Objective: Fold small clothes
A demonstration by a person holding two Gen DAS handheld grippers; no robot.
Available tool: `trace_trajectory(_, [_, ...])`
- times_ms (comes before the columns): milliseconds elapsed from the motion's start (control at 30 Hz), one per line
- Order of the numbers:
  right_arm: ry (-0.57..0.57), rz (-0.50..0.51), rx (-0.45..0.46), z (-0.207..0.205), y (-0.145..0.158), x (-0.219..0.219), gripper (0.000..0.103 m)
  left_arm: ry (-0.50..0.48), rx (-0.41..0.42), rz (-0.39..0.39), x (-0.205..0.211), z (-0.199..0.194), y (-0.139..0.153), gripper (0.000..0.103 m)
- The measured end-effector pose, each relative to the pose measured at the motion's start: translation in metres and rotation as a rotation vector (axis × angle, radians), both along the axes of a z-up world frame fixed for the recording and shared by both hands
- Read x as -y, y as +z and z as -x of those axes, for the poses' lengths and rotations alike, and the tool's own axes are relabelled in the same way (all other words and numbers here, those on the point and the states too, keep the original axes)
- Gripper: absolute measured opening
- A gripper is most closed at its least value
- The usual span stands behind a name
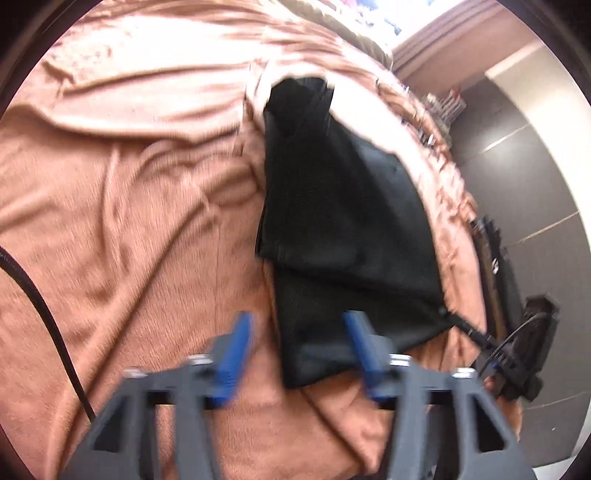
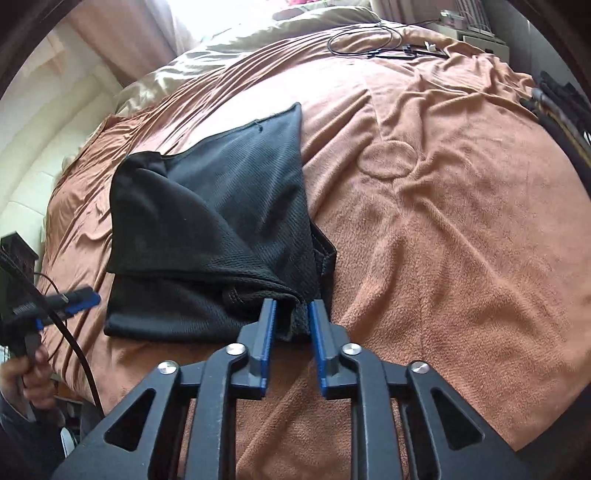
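A black mesh garment [image 1: 343, 221] [image 2: 207, 221] lies folded over itself on a brown blanket [image 1: 122, 192] [image 2: 443, 240]. My left gripper [image 1: 298, 319] is open wide over the garment's near corner. Its blue pads [image 1: 236, 354] stand apart from the cloth, and one blue finger also shows at the left in the right wrist view. My right gripper [image 2: 291, 308] stands a little open at the garment's near right corner. A loose bunch of fabric sits between its blue fingertips [image 2: 269, 321], lying on the blanket. A hand [image 2: 33, 373] holds the left gripper's handle.
A black cable [image 1: 40, 299] trails over the blanket on the left. More cables [image 2: 373, 44] lie at the bed's far end, near a pale pillow [image 2: 258, 33]. Dark items [image 2: 561, 107] line the bed's right edge. Dark floor tiles [image 1: 535, 177] lie beyond the bed.
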State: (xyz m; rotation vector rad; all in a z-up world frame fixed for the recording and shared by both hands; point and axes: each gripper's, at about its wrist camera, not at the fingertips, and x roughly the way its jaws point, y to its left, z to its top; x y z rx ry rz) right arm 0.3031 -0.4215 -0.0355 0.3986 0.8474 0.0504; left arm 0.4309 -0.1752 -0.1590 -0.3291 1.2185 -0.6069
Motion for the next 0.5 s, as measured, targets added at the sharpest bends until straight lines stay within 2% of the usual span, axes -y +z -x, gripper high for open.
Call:
trace_trajectory(67, [-0.004,0.002,-0.008,-0.001,-0.003,0.002,0.02,0.012,0.025,0.009,0.0,-0.006,0.008,0.073])
trace_trajectory(167, [-0.009,-0.002,-0.014,-0.002,-0.006,0.005,0.02,0.026,0.016,0.012,0.004,-0.02,0.009,0.073])
trace_trajectory(333, [-0.006,0.01,-0.026,-0.007,-0.009,0.007,0.02,0.029,-0.002,-0.028,0.018,-0.04,-0.004,0.072])
trace_trajectory(367, [-0.008,0.011,-0.03,-0.008,-0.01,0.008,0.02,0.027,-0.011,-0.03,0.02,-0.042,-0.008,0.068])
trace_trajectory(433, [-0.005,0.009,-0.032,-0.01,-0.013,0.008,0.02,0.027,-0.019,-0.043,0.025,-0.046,-0.013,0.051])
trace_trajectory(500, [0.001,0.022,-0.032,-0.012,-0.016,0.006,0.02,0.021,-0.022,-0.067,0.028,-0.045,-0.015,0.018])
